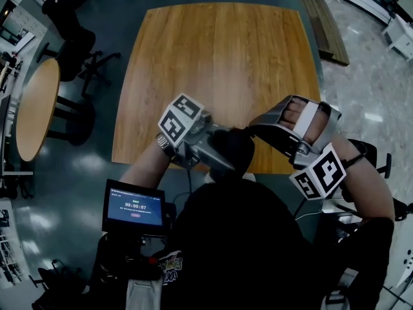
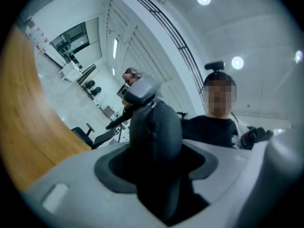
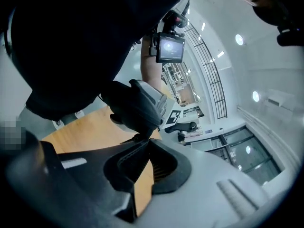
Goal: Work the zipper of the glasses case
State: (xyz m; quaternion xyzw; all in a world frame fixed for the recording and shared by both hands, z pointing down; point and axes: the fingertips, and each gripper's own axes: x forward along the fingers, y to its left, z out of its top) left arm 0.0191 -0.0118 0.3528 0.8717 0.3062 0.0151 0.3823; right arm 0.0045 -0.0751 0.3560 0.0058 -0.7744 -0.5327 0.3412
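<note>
Clamping glasses case [image 1: 233, 148] above worktop [image 1: 219, 63] in left gripper [image 1: 218, 148] jaws, with right gripper [image 1: 253, 133] jaws shut at its edge; zipping seemingly underway, extent unreadable

The square light-brown wooden table [image 1: 219, 63] shows clear grain under a smooth, faintly shiny finish. The dark rounded glasses case [image 2: 156, 127] looks matt, like cloth or leatherette. The left tongs [image 2: 156, 167] and right tongs [image 3: 142, 139] have smooth matt grey plastic shells and black inner pads. The dark teal floor [image 1: 97, 166] is glossy.
</note>
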